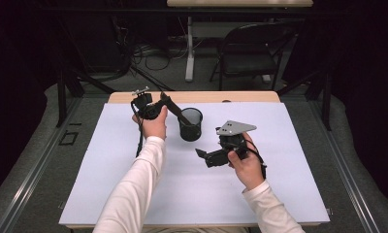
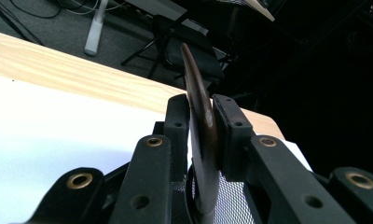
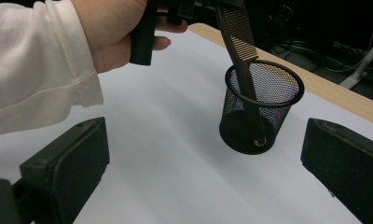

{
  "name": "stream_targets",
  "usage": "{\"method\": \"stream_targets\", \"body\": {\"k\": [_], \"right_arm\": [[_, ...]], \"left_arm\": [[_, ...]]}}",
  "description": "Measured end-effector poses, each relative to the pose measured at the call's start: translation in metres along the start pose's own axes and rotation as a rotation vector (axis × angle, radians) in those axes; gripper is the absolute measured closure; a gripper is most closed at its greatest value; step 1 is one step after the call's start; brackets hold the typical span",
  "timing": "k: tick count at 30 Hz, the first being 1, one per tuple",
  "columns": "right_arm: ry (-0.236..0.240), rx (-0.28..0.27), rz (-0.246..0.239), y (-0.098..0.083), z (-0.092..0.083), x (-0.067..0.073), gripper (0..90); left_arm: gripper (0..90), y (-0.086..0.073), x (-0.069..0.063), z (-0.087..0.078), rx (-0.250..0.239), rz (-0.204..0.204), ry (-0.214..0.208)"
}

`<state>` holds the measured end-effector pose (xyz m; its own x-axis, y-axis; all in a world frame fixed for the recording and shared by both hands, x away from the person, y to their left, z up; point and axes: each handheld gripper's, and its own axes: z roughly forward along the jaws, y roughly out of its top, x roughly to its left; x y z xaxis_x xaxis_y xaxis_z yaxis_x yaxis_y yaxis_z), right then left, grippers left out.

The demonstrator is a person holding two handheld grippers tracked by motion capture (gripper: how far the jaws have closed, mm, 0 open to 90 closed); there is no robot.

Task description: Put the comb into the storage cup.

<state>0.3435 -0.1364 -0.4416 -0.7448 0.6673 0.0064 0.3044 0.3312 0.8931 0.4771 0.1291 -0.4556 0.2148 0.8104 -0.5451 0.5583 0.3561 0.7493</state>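
A dark brown comb (image 1: 175,110) leans with its lower end inside a black mesh cup (image 1: 190,127) that stands upright at the back middle of the white sheet. My left gripper (image 1: 164,101) is shut on the comb's upper part. In the left gripper view the comb (image 2: 196,79) sits edge-on between both pads, with the cup's mesh (image 2: 231,200) below. My right gripper (image 1: 205,158) hovers just right of the cup, pointing at it, open and holding nothing. From the right gripper view (image 3: 205,158) the cup (image 3: 240,126) and comb (image 3: 240,42) lie ahead of the wide-apart jaws.
A white sheet (image 1: 134,194) covers most of the wooden table (image 1: 206,96). A person's hand in a white sleeve (image 3: 40,70) holds the left gripper. Beyond the table's far edge stand a black folding chair (image 1: 250,48) and a table leg (image 1: 189,53).
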Motion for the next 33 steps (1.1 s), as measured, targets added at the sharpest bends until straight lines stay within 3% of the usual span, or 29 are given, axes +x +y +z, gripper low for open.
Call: {"method": "stream_targets", "body": {"k": [21,29,33], "right_arm": [[0.001,0.007,-0.002,0.0,0.001,0.0,1.0],[0.001,0.012,-0.004,-0.001,0.002,0.001,1.0],[-0.001,0.017,-0.004,-0.001,0.003,0.001,1.0]], "left_arm": [[52.9,0.006,0.001,-0.009,-0.017,0.008,-0.001],[45.9,0.008,0.003,-0.013,-0.004,0.01,-0.009],[44.0,0.01,0.003,-0.018,-0.02,0.017,-0.014]]}}
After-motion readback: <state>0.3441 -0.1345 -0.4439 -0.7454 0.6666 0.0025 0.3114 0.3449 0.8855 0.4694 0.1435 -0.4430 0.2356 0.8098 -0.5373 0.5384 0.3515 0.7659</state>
